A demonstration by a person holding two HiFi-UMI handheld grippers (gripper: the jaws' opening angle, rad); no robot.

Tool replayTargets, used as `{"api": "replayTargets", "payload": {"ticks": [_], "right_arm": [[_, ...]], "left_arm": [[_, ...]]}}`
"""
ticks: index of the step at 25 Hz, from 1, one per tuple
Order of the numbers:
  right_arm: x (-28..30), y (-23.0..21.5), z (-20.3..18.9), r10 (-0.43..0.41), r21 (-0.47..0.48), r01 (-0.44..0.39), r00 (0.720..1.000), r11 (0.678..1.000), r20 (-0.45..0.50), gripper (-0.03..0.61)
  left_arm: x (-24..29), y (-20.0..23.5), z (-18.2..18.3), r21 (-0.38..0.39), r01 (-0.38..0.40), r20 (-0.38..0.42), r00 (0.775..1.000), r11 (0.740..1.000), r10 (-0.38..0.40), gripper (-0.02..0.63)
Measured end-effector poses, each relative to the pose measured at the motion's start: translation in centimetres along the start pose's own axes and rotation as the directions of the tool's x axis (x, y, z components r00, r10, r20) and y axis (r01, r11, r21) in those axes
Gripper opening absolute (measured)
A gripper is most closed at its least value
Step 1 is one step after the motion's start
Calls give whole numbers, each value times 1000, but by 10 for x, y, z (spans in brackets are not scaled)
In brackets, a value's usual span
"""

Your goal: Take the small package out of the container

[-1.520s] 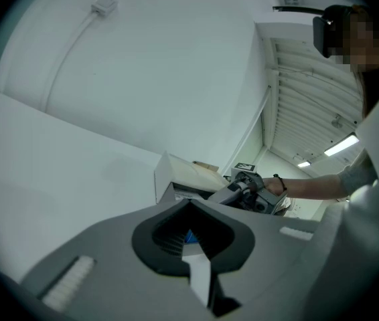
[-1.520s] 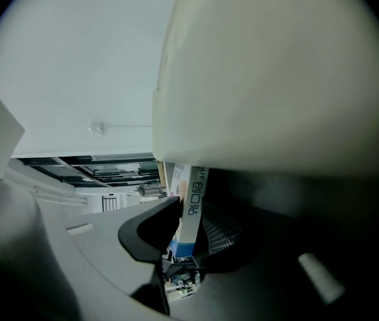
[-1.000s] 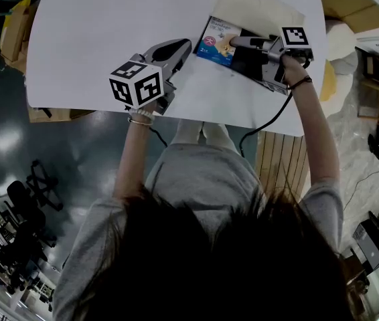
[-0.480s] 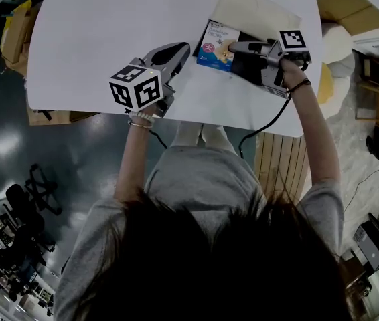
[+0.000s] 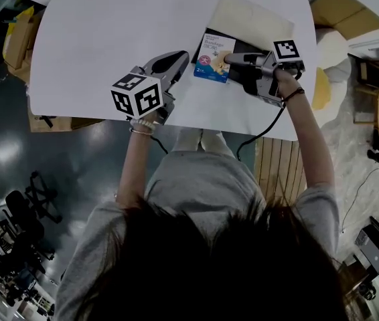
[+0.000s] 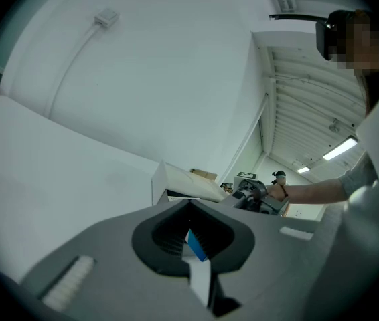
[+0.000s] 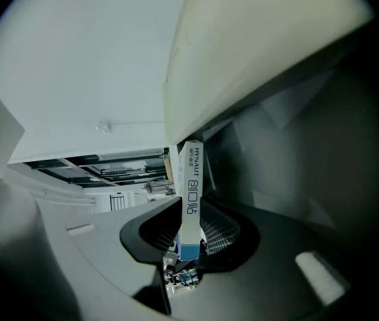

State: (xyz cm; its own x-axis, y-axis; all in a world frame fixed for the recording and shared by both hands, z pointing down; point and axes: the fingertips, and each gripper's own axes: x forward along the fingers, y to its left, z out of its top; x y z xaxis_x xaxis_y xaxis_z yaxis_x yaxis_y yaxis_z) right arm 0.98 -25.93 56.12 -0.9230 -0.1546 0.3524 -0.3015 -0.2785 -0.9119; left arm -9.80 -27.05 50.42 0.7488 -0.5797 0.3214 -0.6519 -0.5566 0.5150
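The right gripper (image 5: 230, 59) has its jaws clamped on the small package (image 5: 212, 56) - a flat white and blue carton with printing on its face. In the right gripper view the carton stands edge-on between the two ribbed pads, its blue end down in the throat of the jaws and its white spine poking out past them. From above, the package sits at the left edge of the container (image 5: 251, 13), a pale cardboard box with a dark inside and its flap thrown open on the far side. Part of the carton is over the dark opening and part is over the white table (image 5: 102, 32). I cannot tell whether it is clear of the box floor.

The left gripper (image 5: 178, 58) rests on the table just left of the package, pointing toward it, apart from it. Its jaws are drawn together with nothing between them - only a blue corner of the carton shows through the gap beyond. Its marker cube (image 5: 138, 94) sits at the near end.
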Motion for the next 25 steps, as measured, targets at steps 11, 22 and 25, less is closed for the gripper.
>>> {"api": "replayTargets", "payload": {"ticks": [11, 22, 25], "right_arm": [[-6, 22, -7, 13, -163, -10, 1000, 987, 18, 100], [-17, 40, -12, 5, -325, 28, 995, 945, 98, 98], [-21, 48, -15, 22, -375, 30, 991, 927, 135, 98]], "left_arm": [[-6, -11, 6, 14, 3, 26, 1000, 1000, -4, -10], [-19, -21, 14, 30, -1, 58, 998, 1000, -1, -11], [-23, -24, 16, 37, 0, 70, 998, 999, -3, -11]]}}
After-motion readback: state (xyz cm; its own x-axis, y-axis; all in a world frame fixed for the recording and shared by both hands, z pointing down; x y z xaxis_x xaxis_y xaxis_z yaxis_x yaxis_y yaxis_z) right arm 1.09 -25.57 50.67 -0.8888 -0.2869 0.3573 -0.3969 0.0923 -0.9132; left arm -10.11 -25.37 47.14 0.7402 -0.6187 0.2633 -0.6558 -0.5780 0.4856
